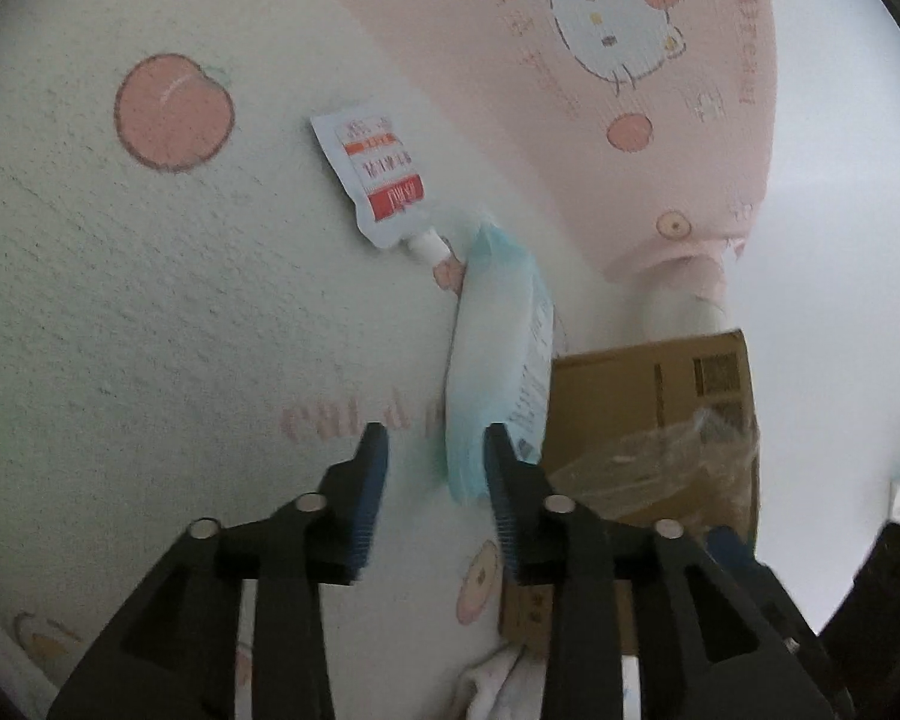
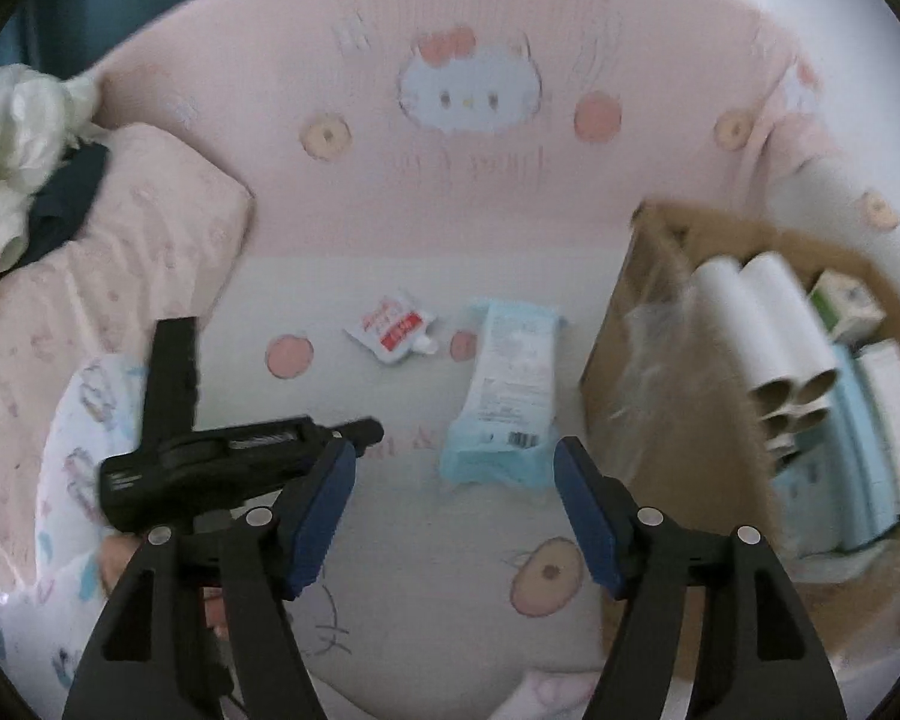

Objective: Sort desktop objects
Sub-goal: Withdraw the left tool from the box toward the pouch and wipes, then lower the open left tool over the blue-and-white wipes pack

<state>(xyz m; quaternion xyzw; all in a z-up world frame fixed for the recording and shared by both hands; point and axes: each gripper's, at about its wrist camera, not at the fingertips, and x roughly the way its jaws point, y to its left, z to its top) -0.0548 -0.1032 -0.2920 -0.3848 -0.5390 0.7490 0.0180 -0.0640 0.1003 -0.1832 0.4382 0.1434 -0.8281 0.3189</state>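
A light blue and white wipes pack (image 2: 504,396) lies on the patterned sheet; it also shows in the left wrist view (image 1: 498,354), just beyond my left gripper's right finger. A small white and red spout pouch (image 2: 393,333) lies to its left, also visible in the left wrist view (image 1: 378,180). My left gripper (image 1: 435,450) is open and empty, close to the pack's near end. My right gripper (image 2: 453,462) is open and empty, just short of the pack. The left gripper's black body (image 2: 210,456) shows in the right wrist view.
A cardboard box (image 2: 660,420) at the right holds white paper rolls (image 2: 768,330), small cartons and flat packs, with clear plastic over its side. The box also shows in the left wrist view (image 1: 648,420). A pink pillow (image 2: 120,252) and crumpled white cloth (image 2: 24,138) lie at the left.
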